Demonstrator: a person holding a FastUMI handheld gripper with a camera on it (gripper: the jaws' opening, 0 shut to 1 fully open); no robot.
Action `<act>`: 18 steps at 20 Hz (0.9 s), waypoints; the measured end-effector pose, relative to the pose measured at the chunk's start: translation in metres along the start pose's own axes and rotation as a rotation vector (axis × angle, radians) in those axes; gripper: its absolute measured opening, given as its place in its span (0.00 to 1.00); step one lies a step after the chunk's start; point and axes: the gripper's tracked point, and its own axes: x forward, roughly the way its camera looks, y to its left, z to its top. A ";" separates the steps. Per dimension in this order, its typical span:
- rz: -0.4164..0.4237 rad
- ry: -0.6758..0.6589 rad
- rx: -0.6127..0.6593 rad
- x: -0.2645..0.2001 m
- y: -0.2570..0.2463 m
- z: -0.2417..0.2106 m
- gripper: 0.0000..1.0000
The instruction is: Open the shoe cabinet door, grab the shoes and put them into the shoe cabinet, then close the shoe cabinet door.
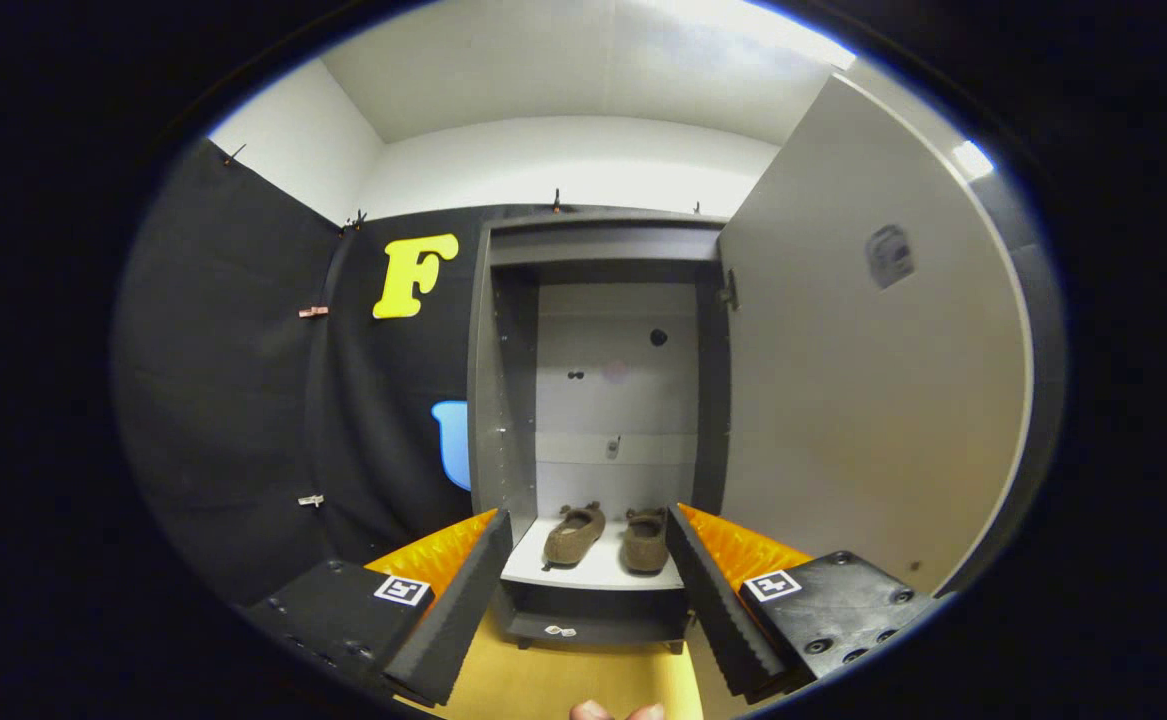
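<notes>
Claw (583,590) wide, empty, short of cabinet (503,400); shoes (608,538) on shelf (593,572); door (863,380) open; risk: off-centre push glances, door rebounds ajar.

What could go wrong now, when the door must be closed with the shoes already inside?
1. The gripper is open and holds nothing, and the cabinet door stands wide open on the right; a push near the hinge may slip.
2. The left shoe lies close to the front edge of the shelf, so a closing door might catch it.
</notes>
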 end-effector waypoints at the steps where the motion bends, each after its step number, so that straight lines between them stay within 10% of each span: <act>1: -0.013 -0.012 -0.008 -0.010 -0.009 0.005 0.98; 18: -0.281 0.114 0.023 -0.129 -0.214 -0.007 0.98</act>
